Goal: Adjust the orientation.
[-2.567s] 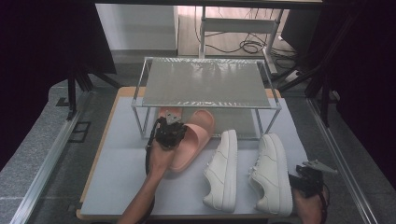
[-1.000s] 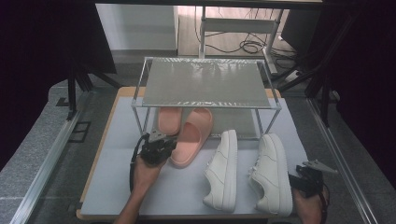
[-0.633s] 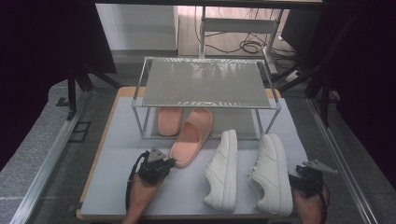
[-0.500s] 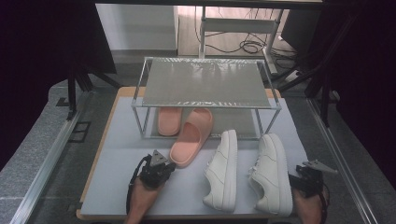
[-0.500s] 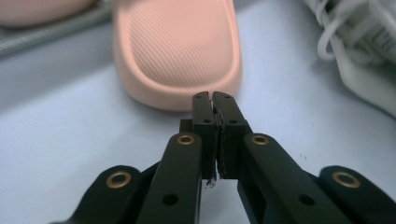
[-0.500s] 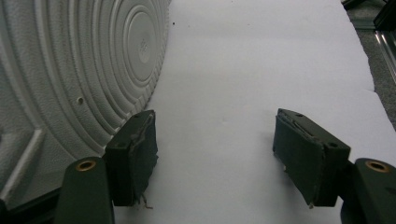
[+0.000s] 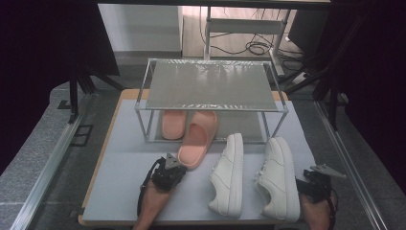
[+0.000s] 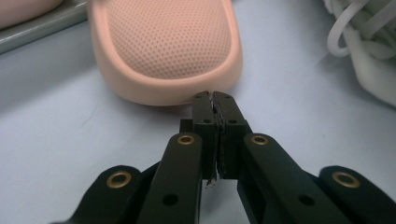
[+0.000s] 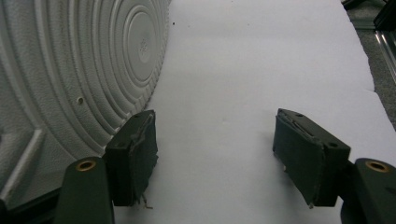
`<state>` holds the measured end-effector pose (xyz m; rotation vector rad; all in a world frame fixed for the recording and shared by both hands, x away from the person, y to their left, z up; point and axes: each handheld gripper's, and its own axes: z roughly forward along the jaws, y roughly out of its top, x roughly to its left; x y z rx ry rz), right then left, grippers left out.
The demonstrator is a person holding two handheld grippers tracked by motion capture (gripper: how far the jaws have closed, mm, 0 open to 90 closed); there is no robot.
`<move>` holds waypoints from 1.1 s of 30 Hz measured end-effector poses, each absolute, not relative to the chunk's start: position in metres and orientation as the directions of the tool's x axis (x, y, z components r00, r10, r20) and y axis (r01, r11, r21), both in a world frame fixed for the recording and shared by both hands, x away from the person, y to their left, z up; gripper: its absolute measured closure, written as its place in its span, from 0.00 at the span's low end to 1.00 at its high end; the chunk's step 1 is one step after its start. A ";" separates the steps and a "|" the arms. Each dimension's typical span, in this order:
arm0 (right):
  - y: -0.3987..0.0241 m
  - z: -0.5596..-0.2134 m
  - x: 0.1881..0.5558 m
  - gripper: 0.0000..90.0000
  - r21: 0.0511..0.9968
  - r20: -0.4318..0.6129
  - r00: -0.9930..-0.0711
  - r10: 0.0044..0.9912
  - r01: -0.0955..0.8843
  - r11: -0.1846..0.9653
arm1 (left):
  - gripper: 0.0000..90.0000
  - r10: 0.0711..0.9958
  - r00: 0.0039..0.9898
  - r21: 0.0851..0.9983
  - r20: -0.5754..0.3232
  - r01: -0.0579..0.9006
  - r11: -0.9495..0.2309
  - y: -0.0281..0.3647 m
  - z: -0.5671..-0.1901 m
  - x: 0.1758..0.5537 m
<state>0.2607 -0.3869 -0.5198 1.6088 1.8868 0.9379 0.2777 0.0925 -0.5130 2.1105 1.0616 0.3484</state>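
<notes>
While the left tongs (image 8: 215, 100) sit pressed together, empty, at the pink perforated rubber slipper's (image 8: 168, 46) toe edge, the right tongs (image 9: 215, 158) gape wide over bare white surface (image 9: 261, 60).

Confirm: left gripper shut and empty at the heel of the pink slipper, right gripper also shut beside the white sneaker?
Not quite. The right gripper is open: the right gripper view shows its jaws wide apart, nothing between them, beside the white sneaker. The left gripper is shut and empty at the pink slipper, as you said.
</notes>
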 end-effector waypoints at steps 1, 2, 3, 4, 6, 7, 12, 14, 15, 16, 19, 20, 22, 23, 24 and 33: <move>-0.387 -0.520 0.261 0.34 0.760 0.069 -0.188 0.980 0.646 0.071 | 0.98 0.772 0.630 0.724 -0.084 0.571 -0.387 0.089 -0.513 0.280; -0.387 -0.520 0.261 0.34 0.760 0.069 -0.188 0.980 0.646 0.071 | 0.98 0.772 0.630 0.724 -0.084 0.571 -0.387 0.089 -0.513 0.280; -0.387 -0.520 0.261 0.34 0.760 0.069 -0.189 0.980 0.646 0.071 | 0.97 0.771 0.633 0.728 -0.079 0.565 -0.389 0.085 -0.511 0.282; -0.387 -0.520 0.261 0.34 0.760 0.069 -0.189 0.980 0.646 0.071 | 0.97 0.771 0.633 0.728 -0.079 0.565 -0.389 0.085 -0.511 0.282; -0.387 -0.520 0.261 0.34 0.760 0.069 -0.188 0.980 0.646 0.071 | 0.97 0.768 0.636 0.733 -0.074 0.557 -0.391 0.081 -0.509 0.285; -0.387 -0.520 0.261 0.34 0.760 0.069 -0.189 0.980 0.646 0.071 | 0.97 0.768 0.637 0.736 -0.073 0.554 -0.389 0.079 -0.508 0.286; -0.387 -0.520 0.261 0.34 0.760 0.069 -0.188 0.980 0.646 0.070 | 0.97 0.767 0.639 0.749 -0.059 0.536 -0.390 0.071 -0.504 0.292; -0.387 -0.520 0.261 0.34 0.760 0.069 -0.188 0.980 0.646 0.070 | 0.97 0.766 0.640 0.752 -0.057 0.533 -0.389 0.069 -0.502 0.295; -0.387 -0.520 0.261 0.34 0.760 0.069 -0.189 0.980 0.646 0.071 | 0.98 0.767 0.640 0.753 -0.049 0.528 -0.392 0.067 -0.501 0.297; -0.387 -0.520 0.261 0.34 0.760 0.069 -0.189 0.980 0.646 0.071 | 0.98 0.767 0.640 0.753 -0.049 0.528 -0.392 0.067 -0.501 0.297; -0.387 -0.520 0.261 0.34 0.760 0.069 -0.189 0.980 0.646 0.071 | 0.98 0.771 0.636 0.752 -0.043 0.528 -0.394 0.064 -0.501 0.303; -0.387 -0.520 0.261 0.34 0.760 0.069 -0.189 0.980 0.646 0.071 | 0.98 0.772 0.633 0.753 -0.045 0.530 -0.390 0.064 -0.502 0.305; -0.387 -0.520 0.261 0.34 0.760 0.069 -0.188 0.980 0.646 0.070 | 0.99 0.776 0.629 0.757 -0.046 0.529 -0.384 0.063 -0.503 0.309; -0.387 -0.520 0.261 0.34 0.760 0.070 -0.188 0.980 0.646 0.070 | 0.99 0.777 0.627 0.756 -0.056 0.535 -0.377 0.063 -0.503 0.313; -0.387 -0.520 0.261 0.34 0.760 0.070 -0.188 0.980 0.646 0.070 | 0.99 0.777 0.627 0.756 -0.056 0.535 -0.377 0.063 -0.503 0.313; -0.387 -0.520 0.261 0.34 0.761 0.070 -0.188 0.980 0.645 0.070 | 1.00 0.785 0.609 0.759 -0.113 0.562 -0.327 0.064 -0.506 0.334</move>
